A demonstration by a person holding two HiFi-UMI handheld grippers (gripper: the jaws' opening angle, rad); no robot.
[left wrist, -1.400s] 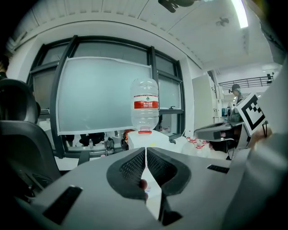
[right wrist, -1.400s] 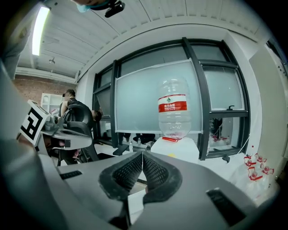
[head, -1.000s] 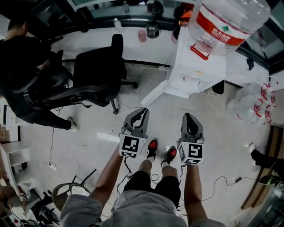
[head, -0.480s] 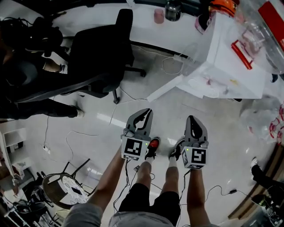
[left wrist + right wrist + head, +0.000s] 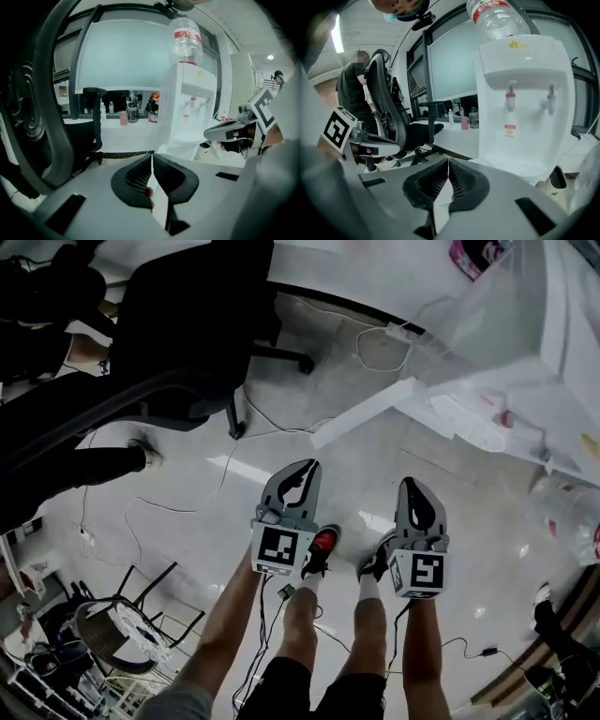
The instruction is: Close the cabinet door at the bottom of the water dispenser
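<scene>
The white water dispenser [image 5: 525,343] stands at the upper right of the head view, with its bottom cabinet door [image 5: 366,413] swung open out to the left over the floor. My left gripper [image 5: 304,467] and right gripper [image 5: 413,484] hang side by side above my feet, short of the door, both shut and empty. In the left gripper view the dispenser [image 5: 187,108] with its bottle [image 5: 186,40] rises beyond the shut left gripper [image 5: 152,157]. The right gripper view shows the dispenser [image 5: 525,103] close ahead of the shut right gripper [image 5: 448,161].
A black office chair [image 5: 187,324] and a seated person [image 5: 47,296] fill the upper left. Cables [image 5: 187,512] trail over the floor. A folded metal frame [image 5: 112,634] lies at lower left. A clear plastic bag [image 5: 562,512] sits right of the dispenser.
Both grippers and the head camera have sunk toward the floor. The dispenser has slid to the upper right of the head view and its bottle has left the frame. Jaws stayed shut.
</scene>
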